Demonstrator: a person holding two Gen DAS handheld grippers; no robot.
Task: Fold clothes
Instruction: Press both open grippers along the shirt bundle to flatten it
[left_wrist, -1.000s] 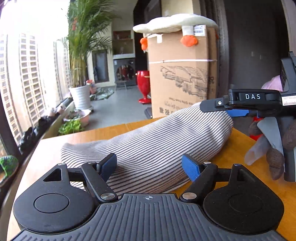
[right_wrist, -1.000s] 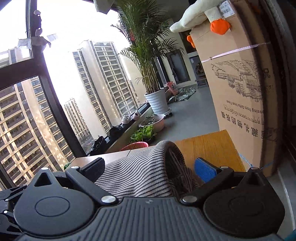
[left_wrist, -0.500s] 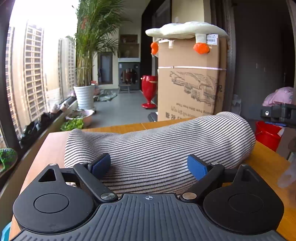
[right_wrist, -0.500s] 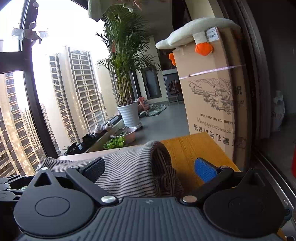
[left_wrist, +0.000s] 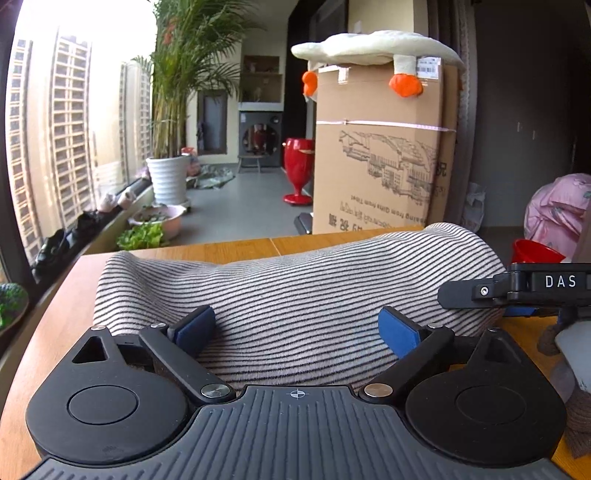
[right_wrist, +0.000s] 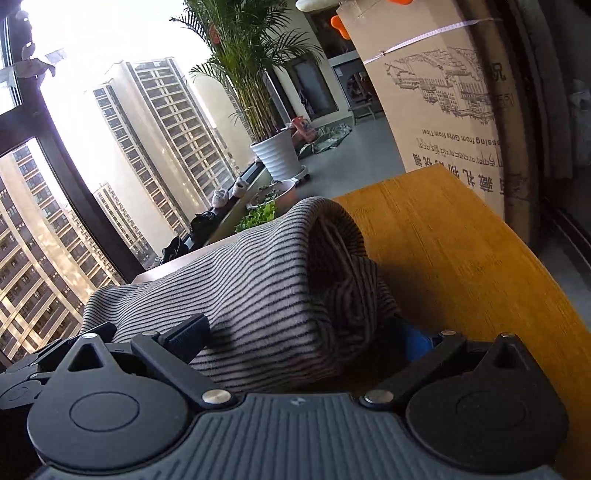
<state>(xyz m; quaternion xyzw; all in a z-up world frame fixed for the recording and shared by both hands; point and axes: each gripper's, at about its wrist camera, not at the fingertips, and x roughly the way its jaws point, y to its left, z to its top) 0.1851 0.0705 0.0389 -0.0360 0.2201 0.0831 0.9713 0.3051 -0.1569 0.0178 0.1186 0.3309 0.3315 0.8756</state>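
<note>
1. Since a second ago the left tool (left_wrist: 295, 328) has spread its jaws wider; they have just been opening, and the striped garment (left_wrist: 295, 295) lies between the blue pads without being pressed by them.
2. Over the same second the right tool (right_wrist: 303, 336) has tilted and dropped closer to the cloth, so the garment's open rolled end now fills the space between its fingers.
3. In the right wrist view the jaws stand wide apart. The left pad (right_wrist: 188, 332) sits against the side of the cloth, while the blue right pad (right_wrist: 415, 341) is partly hidden behind the bunched end; whether it presses the fabric cannot be told.
4. The striped garment is a thick folded bundle, grey-white with thin dark stripes, lying across the wooden desk (left_wrist: 236, 251), its long side running left to right in the left wrist view.
5. At the right edge of the left wrist view the right tool's black finger marked DAS (left_wrist: 517, 284) reaches in at the garment's right end, with a gloved hand (left_wrist: 569, 369) below it.
6. Beyond the desk stands a tall cardboard box (left_wrist: 376, 155) with a white plush toy (left_wrist: 369, 48) on top.
7. A potted palm (left_wrist: 173, 110) stands by the window, and a red stool (left_wrist: 297, 170) sits on the floor beside the box.
</note>
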